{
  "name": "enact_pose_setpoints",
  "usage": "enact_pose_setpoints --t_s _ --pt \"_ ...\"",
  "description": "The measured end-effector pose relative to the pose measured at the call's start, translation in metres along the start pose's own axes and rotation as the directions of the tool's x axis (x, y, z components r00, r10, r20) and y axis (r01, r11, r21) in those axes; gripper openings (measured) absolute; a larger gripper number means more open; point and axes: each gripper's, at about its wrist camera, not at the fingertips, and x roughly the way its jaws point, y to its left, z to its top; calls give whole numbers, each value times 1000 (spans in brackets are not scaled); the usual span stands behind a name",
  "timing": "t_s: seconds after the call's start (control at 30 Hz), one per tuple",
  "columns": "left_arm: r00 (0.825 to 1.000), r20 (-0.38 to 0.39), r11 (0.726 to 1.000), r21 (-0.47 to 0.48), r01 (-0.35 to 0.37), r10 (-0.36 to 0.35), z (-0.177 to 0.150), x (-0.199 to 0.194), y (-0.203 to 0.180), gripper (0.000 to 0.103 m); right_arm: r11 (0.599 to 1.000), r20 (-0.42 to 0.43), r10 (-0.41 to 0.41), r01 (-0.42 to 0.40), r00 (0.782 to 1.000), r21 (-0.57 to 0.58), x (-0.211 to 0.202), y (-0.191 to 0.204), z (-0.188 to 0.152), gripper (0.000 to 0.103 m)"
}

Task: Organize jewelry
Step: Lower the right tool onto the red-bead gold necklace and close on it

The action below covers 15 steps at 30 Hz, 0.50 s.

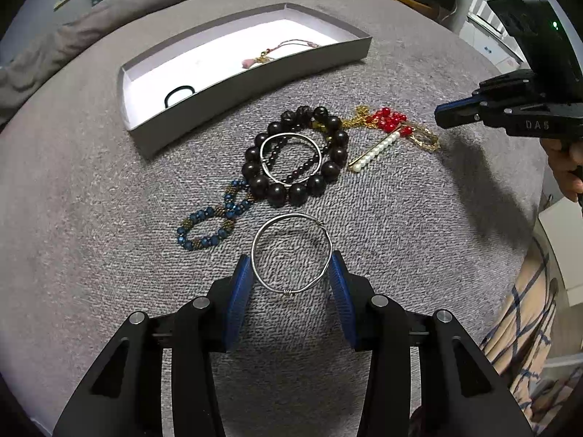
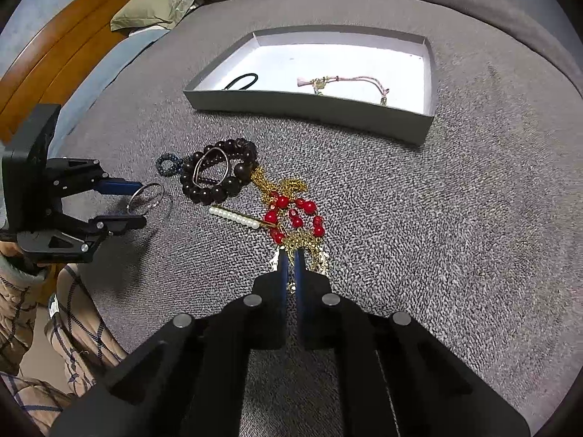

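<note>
My left gripper (image 1: 291, 266) is shut on a silver wire bangle (image 1: 291, 220), its blue pads pressing the ring's two sides just above the grey cloth; it also shows in the right wrist view (image 2: 145, 193). My right gripper (image 2: 290, 258) is shut on a gold chain (image 2: 306, 244) tangled with red beads (image 2: 291, 213). Ahead lie a dark bead bracelet (image 1: 297, 156) with a second silver bangle (image 1: 290, 158) on it, a blue bead bracelet (image 1: 211, 224) and a pearl pin (image 1: 375, 153). The grey box (image 1: 240, 83) holds a black hair tie (image 1: 178, 94) and a pink cord bracelet (image 1: 280, 51).
The jewelry lies on a grey woven cloth (image 1: 400, 218) over a bed. A wooden headboard (image 2: 54, 54) and pillows (image 2: 153, 11) are at the far left in the right wrist view. A plaid blanket (image 1: 524, 327) hangs at the near edge.
</note>
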Motion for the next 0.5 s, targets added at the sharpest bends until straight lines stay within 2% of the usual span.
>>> enact_pose_setpoints --t_s 0.4,0.47,0.5 --pt "1000 -2 1000 0 -2 2 0 2 -2 45 999 -8 6 -6 1000 34 6 -5 6 5" --pt "1000 -2 1000 0 -2 2 0 2 -2 45 999 -17 9 -8 1000 37 10 -6 6 7" --pt "1000 -2 1000 -1 -4 4 0 2 -1 45 999 -21 12 -11 1000 37 11 -6 6 12"
